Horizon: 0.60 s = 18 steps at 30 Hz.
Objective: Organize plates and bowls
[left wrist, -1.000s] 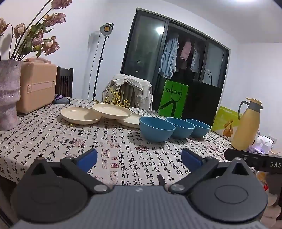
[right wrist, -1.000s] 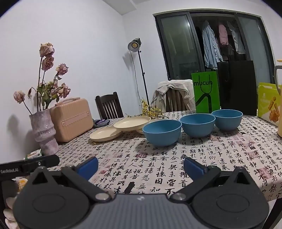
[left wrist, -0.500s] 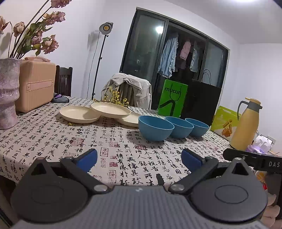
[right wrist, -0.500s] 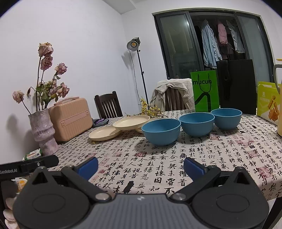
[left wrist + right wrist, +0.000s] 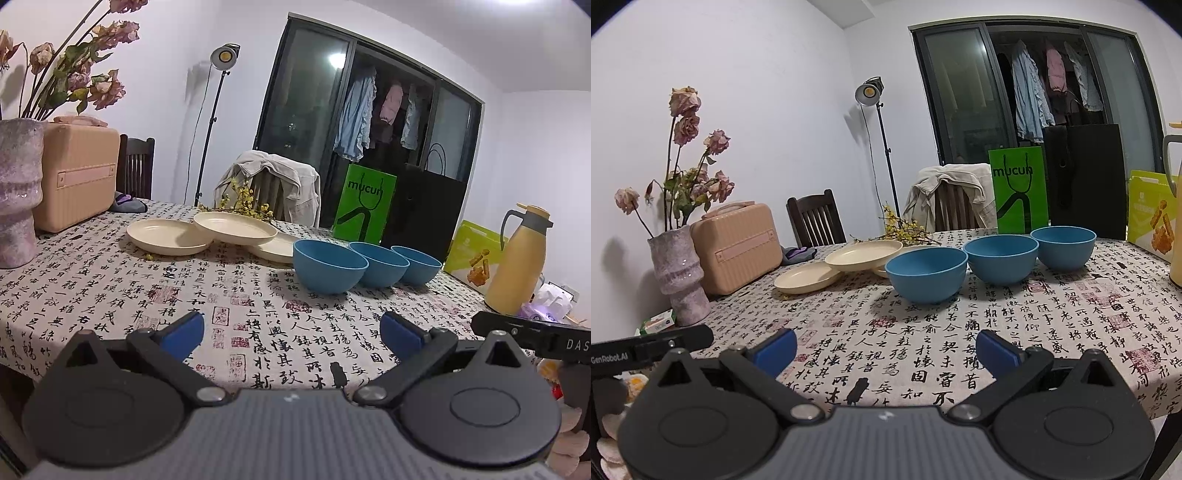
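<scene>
1. The three blue bowls sit in a row on the worktop [image 5: 1071, 332], rims close or touching: the nearest bowl [image 5: 926, 275], the middle bowl [image 5: 1001, 258] and the far bowl [image 5: 1063, 246]. If you grip the nearest one carelessly, you may knock its neighbour.
2. The cream plates lie behind them. The middle plate [image 5: 235, 228] rests tilted, overlapping the left plate [image 5: 168, 236] and the right plate [image 5: 271, 248]. Pull a lower one first and the top plate probably slides off.
3. Your left gripper [image 5: 291, 332] and right gripper [image 5: 886, 345] hover over the near edge, jaws spread wide and holding nothing. Both are well short of the dishes.
4. The smooth, thin rims could slip between the pads, so bite deep.
5. The patterned tablecloth may drag and bunch if you slide dishes instead of lifting them.
6. A wide left sweep risks the flower vase [image 5: 677, 275]; a wide right one risks the yellow thermos jug [image 5: 517, 258].
</scene>
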Motion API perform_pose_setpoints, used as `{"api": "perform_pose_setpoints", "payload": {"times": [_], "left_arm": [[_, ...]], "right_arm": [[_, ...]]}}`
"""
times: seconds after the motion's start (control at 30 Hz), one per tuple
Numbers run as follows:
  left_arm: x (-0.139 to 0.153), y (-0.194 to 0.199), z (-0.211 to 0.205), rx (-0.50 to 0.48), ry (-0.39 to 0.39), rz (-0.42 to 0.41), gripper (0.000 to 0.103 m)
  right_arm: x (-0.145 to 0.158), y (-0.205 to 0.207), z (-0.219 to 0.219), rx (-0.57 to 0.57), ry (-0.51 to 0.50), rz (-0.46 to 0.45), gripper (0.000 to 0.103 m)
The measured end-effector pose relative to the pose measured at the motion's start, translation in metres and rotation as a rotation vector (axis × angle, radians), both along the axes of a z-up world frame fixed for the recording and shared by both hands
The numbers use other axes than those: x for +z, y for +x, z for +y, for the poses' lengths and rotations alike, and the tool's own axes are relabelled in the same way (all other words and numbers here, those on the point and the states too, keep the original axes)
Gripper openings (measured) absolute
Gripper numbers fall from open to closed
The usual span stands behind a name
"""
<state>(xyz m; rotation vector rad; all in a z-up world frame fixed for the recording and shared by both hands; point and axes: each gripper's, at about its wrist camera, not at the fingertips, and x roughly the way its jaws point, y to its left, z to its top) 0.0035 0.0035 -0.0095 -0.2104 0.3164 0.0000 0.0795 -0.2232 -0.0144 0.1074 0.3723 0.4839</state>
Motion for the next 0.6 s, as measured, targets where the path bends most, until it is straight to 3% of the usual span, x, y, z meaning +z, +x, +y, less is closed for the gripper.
{"api": "perform_pose_setpoints", "payload": {"times": [0.6], "left_arm": [[-0.002, 0.002, 0.0009, 0.008, 0.0, 0.006, 0.103]], "right_arm": [[0.0003, 0.0014, -0.0003, 0.002, -0.002, 0.007, 0.103]]}}
